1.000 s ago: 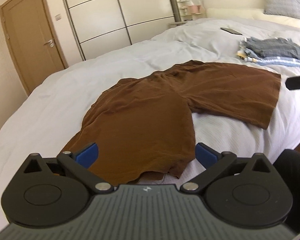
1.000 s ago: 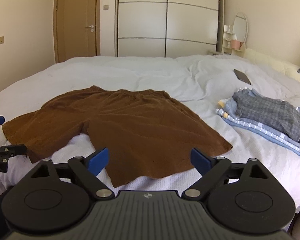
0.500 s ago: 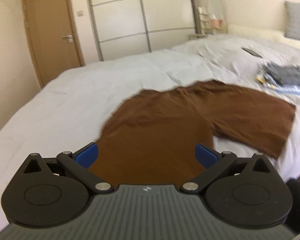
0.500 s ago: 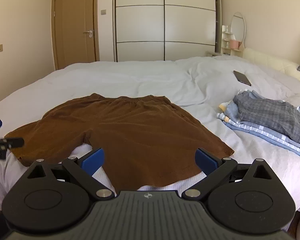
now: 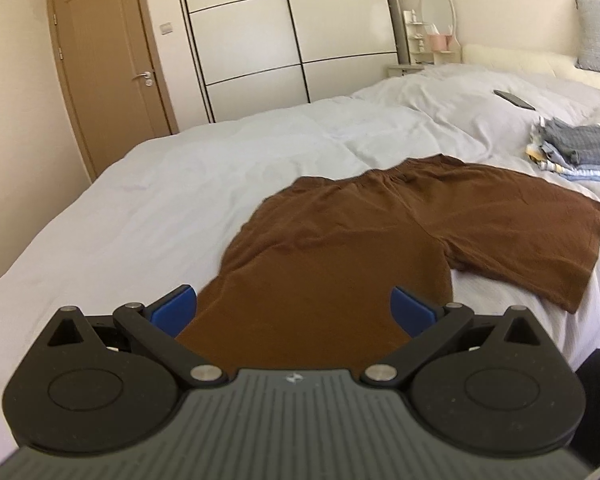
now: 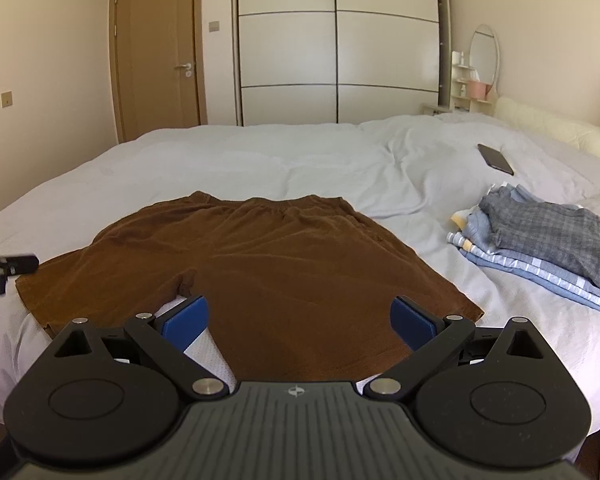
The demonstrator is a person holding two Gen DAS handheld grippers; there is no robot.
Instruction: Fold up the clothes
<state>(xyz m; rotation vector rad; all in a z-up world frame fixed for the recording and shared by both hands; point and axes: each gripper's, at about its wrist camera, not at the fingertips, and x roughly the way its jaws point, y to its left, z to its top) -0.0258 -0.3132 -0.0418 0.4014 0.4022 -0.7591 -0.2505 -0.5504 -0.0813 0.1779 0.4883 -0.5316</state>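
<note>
Left gripper [image 5: 294,307], right gripper [image 6: 298,318]: jaws spread wide, holding nothing, low centre of each frame | Brown shorts [image 6: 256,256] spread flat mid-frame on bed [image 6: 240,160], unfolded | Likely light, limp; grip leg hems or waistband | Near hems hidden behind grippers | Folded pile [image 6: 548,240] right edge, partly cropped

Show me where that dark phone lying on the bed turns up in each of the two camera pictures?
Left wrist view: the phone lies at the upper right, on the white bedding beyond the stack of folded clothes.
Right wrist view: the phone lies right of centre, again beyond the stack of folded clothes.
Shared landmark: the oval mirror behind it.
</note>
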